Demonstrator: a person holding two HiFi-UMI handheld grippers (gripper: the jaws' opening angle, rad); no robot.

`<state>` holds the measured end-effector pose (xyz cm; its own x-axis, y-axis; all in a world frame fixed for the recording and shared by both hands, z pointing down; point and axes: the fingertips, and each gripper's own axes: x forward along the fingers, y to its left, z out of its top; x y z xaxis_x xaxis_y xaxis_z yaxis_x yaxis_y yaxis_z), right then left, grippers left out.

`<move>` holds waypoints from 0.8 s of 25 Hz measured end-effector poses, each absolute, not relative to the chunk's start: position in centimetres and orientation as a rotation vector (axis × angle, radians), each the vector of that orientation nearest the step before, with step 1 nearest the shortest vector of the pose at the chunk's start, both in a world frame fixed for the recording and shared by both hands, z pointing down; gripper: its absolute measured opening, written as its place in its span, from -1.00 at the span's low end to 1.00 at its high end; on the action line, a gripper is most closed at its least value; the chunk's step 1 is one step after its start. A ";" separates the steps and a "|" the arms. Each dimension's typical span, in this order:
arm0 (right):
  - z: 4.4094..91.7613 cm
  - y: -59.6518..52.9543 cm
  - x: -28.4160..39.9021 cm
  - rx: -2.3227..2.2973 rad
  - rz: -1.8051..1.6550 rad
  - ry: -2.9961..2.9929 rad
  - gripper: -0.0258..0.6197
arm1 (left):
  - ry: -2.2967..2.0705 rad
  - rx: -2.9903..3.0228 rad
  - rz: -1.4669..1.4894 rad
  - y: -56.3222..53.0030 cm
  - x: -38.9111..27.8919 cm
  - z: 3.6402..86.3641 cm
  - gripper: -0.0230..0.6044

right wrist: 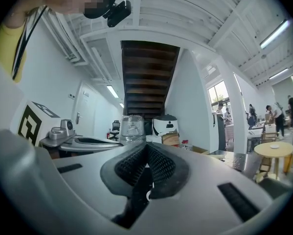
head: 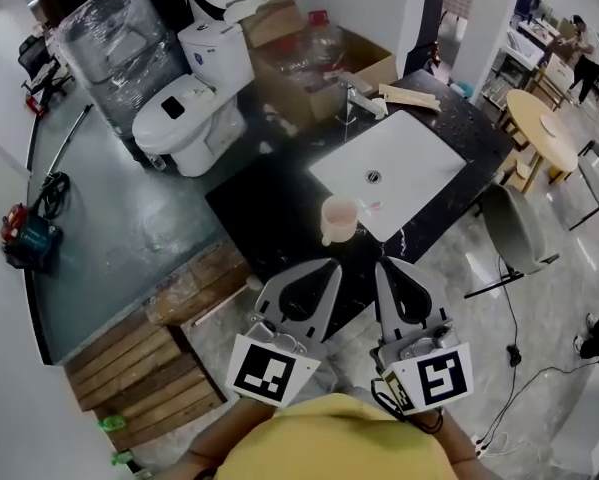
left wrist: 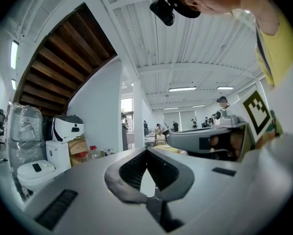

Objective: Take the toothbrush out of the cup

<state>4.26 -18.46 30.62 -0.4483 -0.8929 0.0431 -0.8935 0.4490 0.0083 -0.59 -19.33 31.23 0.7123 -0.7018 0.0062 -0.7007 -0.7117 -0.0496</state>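
Pink cup [head: 339, 219] beside sink [head: 419, 143]; left tool [head: 328, 265], right tool [head: 382, 264] closed, empty.

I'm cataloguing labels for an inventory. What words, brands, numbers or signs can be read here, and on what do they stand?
No text in these views is readable.
Blue sticker on the tank of the toilet: too small to read.
Marker cubes on the left gripper and right gripper: black-and-white square patterns, not words or numbers.
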 end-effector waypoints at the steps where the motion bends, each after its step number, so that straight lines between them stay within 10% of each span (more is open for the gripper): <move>1: 30.7 -18.9 4.2 1.639 0.026 -2.634 -0.87 | 1.162 -2.873 -0.039 -19.7 -0.6 31.3 -0.90; 20: 33.0 -23.0 5.2 1.723 0.135 -2.611 -0.87 | 1.112 -2.942 -0.091 -23.6 0.5 32.9 -0.90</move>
